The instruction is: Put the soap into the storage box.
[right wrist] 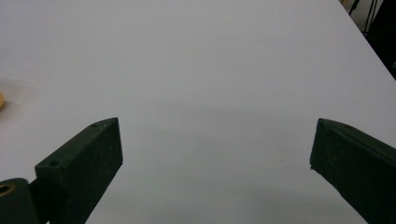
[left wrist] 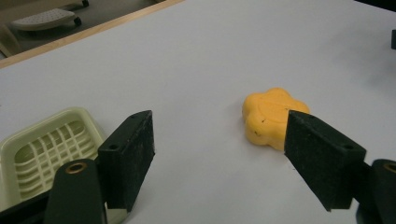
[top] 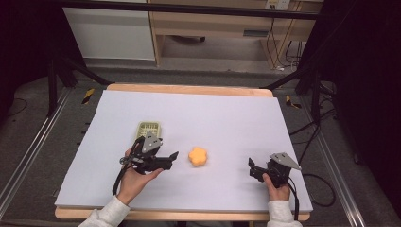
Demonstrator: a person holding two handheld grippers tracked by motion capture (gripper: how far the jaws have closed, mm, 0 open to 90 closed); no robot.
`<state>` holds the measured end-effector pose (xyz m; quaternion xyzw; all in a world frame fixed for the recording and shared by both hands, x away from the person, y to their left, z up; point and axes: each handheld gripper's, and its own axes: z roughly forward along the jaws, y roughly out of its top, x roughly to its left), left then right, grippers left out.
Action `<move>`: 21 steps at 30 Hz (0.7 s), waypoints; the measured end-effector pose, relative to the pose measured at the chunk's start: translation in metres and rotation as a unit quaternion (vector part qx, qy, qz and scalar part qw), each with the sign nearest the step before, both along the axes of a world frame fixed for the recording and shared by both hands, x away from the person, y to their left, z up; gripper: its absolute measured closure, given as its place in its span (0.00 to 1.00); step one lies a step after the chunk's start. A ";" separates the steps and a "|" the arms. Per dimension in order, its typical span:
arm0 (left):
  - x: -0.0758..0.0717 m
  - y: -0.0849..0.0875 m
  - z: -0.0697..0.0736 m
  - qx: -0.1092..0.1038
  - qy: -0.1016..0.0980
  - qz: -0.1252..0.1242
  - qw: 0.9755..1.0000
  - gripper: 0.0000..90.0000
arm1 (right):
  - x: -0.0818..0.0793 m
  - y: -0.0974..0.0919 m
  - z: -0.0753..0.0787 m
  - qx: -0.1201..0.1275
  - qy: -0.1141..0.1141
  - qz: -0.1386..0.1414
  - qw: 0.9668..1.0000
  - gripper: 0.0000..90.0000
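White table [top: 227, 118] from above: the left gripper [top: 172, 157] points at three o'clock toward the orange soap [top: 198, 156], a tray [top: 148, 128] at twelve o'clock of it. Its own view shows jaws apart, empty, the soap [left wrist: 271, 116] just beyond. Right gripper [right wrist: 215, 154] gapes wide over bare table.

Sponge [top: 198, 156] sits mid-table [top: 227, 113]. Tray [top: 149, 128] lies upper left of it. Left gripper [top: 173, 156] just left of sponge; right gripper [top: 251, 167] at lower right.

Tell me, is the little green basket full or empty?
Empty. The green basket shows only its bare lattice bottom; the orange flower-shaped piece lies apart on the white table.
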<state>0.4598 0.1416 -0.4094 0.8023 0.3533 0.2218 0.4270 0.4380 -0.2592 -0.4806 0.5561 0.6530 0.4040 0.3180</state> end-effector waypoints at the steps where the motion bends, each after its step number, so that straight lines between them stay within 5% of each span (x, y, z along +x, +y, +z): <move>1: 0.000 -0.002 0.001 0.000 0.000 -0.001 1.000 0.27 | 0.000 0.000 0.000 0.000 0.000 -0.001 1.000 0.03; 7: -0.001 -0.009 0.000 0.009 -0.006 -0.008 1.000 0.27 | 0.001 0.001 -0.001 -0.004 0.006 -0.008 1.000 0.03; 18: 0.004 -0.012 -0.004 0.007 0.011 -0.016 1.000 0.26 | 0.001 0.002 -0.002 -0.005 0.007 -0.006 1.000 0.03; 21: 0.007 -0.018 -0.005 0.021 0.017 -0.025 0.999 0.26 | 0.001 0.002 -0.004 -0.001 0.013 -0.004 1.000 0.03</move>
